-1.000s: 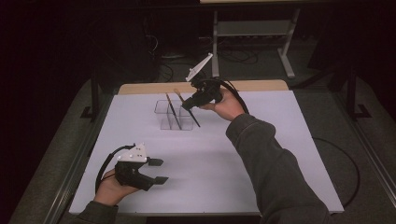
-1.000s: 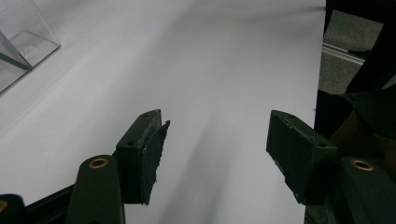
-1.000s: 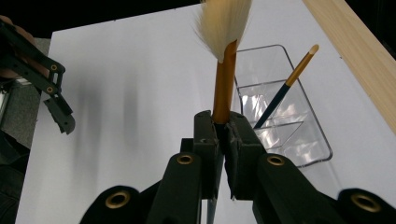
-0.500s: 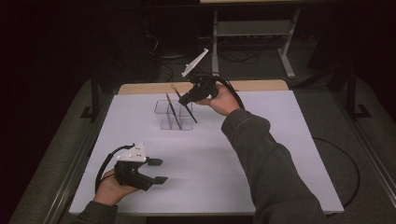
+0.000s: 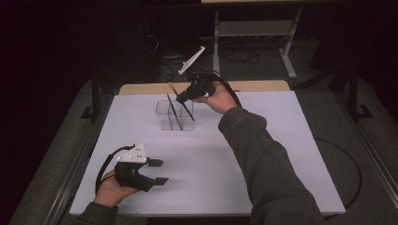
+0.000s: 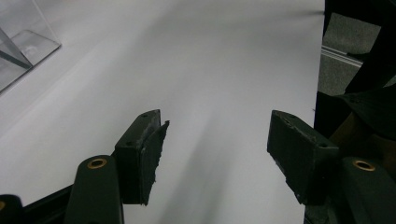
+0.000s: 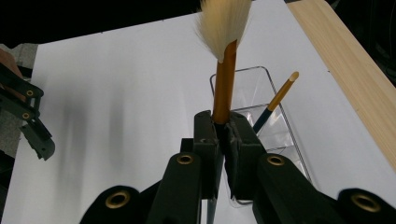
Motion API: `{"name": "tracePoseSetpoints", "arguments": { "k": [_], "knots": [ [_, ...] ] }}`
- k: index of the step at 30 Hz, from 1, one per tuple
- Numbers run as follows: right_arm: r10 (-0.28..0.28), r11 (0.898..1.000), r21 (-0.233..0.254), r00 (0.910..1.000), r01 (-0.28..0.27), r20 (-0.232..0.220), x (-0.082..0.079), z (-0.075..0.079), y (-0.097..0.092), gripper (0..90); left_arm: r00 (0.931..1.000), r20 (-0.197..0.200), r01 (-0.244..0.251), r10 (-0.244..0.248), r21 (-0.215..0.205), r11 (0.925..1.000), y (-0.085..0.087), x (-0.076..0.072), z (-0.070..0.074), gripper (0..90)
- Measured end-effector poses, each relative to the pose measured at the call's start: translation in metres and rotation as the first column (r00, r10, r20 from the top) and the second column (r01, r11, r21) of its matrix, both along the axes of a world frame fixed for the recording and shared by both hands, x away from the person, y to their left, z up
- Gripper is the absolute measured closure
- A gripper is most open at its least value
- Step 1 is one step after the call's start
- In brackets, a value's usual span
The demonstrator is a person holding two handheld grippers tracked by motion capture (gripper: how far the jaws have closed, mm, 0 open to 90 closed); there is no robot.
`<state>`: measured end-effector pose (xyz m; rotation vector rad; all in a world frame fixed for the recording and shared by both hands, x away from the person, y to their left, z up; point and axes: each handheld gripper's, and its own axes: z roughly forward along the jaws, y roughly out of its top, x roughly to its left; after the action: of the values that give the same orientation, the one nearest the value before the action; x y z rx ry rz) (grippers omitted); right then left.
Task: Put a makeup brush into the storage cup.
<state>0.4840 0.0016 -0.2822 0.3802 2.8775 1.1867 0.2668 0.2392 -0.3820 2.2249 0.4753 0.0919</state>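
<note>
My right gripper (image 5: 182, 97) hovers over a clear acrylic holder (image 5: 165, 108) at the far middle of the white table, shut on a brush. That brush has an orange-brown handle (image 7: 224, 88) and a white bristle tuft (image 7: 223, 25) rising past the gripper (image 7: 223, 127). Its lower end slants down toward the holder's right side. A second brush (image 7: 276, 101), dark-handled with a yellow end, leans inside the holder (image 7: 280, 140). At the front left my left gripper (image 5: 158, 171) rests low on the table, open and holding nothing (image 6: 217, 140).
A white sheet covers the table (image 5: 281, 154), with a wooden strip (image 5: 253, 86) along its far edge. A metal frame (image 5: 253, 28) stands on the dark floor behind. The table's right edge (image 6: 322, 56) lies close beside the left gripper's jaws.
The right hand has risen slightly and tipped a little with the brush in its jaws. The left hand has stayed put.
</note>
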Motion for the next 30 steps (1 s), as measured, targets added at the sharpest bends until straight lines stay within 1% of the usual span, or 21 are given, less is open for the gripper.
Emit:
{"name": "tracePoseSetpoints", "arguments": {
  "k": [3,4,8,9,11,14,15,21,23,24,25,28,30],
  "knots": [
    [-0.002,1.000,-0.003,1.0000,0.002,-0.008,0.001,-0.001,0.001,83.2,1.0000,-0.006,-0.002,0.002,0.006,1.0000,0.001,0.000,-0.001,35.1],
    [-0.001,1.000,-0.002,1.0000,0.001,-0.002,0.001,-0.001,0.002,83.2,1.0000,-0.005,-0.002,0.002,0.007,1.0000,0.001,0.001,-0.001,35.1],
    [0.005,1.000,-0.009,1.0000,-0.005,-0.003,0.003,-0.001,0.006,83.2,1.0000,0.001,-0.001,0.001,0.000,1.0000,0.002,0.001,0.000,35.1],
    [0.004,1.000,-0.010,1.0000,-0.004,0.004,0.004,-0.001,0.006,83.2,1.0000,0.000,-0.003,0.003,-0.001,1.0000,0.002,0.001,0.000,35.1],
    [-0.001,1.000,-0.008,1.0000,0.001,-0.004,0.004,0.000,0.008,83.2,1.0000,-0.003,-0.006,0.006,-0.003,1.0000,0.002,0.000,0.000,35.1],
    [0.008,1.000,-0.013,0.9999,-0.008,0.007,0.006,0.002,0.011,83.2,1.0000,-0.002,-0.006,0.006,-0.003,1.0000,0.003,0.000,0.000,34.9],
    [0.002,1.000,-0.011,1.0000,-0.001,0.005,0.006,0.003,0.012,83.2,1.0000,0.002,-0.005,0.005,-0.004,1.0000,0.003,0.000,0.000,34.9],
    [-0.007,1.000,-0.005,0.9998,0.007,0.021,0.010,0.008,0.013,83.2,1.0000,0.004,-0.005,0.005,-0.003,1.0000,0.004,0.000,0.000,34.2],
    [-0.017,1.000,-0.010,0.9997,0.017,0.016,0.011,0.008,0.013,83.2,1.0000,0.002,-0.003,0.003,-0.004,1.0000,0.003,0.000,0.000,34.2],
    [-0.014,1.000,-0.012,0.9996,0.015,0.025,0.013,0.008,0.013,83.2,1.0000,0.002,-0.002,0.002,-0.004,1.0000,0.003,0.000,-0.001,34.2],
    [-0.020,1.000,-0.010,0.9996,0.020,0.017,0.013,0.008,0.013,83.2,1.0000,-0.001,-0.002,0.002,-0.005,1.0000,0.003,0.000,-0.001,34.2],
    [-0.024,1.000,-0.004,0.9994,0.024,0.024,0.016,0.009,0.013,83.2,1.0000,-0.006,-0.004,0.004,-0.010,0.9999,0.003,0.001,-0.002,33.8],
    [-0.029,1.000,-0.004,0.9994,0.029,0.021,0.018,0.010,0.015,83.2,1.0000,-0.005,-0.003,0.003,-0.009,1.0000,0.003,0.001,-0.001,33.5]
  ]
}}
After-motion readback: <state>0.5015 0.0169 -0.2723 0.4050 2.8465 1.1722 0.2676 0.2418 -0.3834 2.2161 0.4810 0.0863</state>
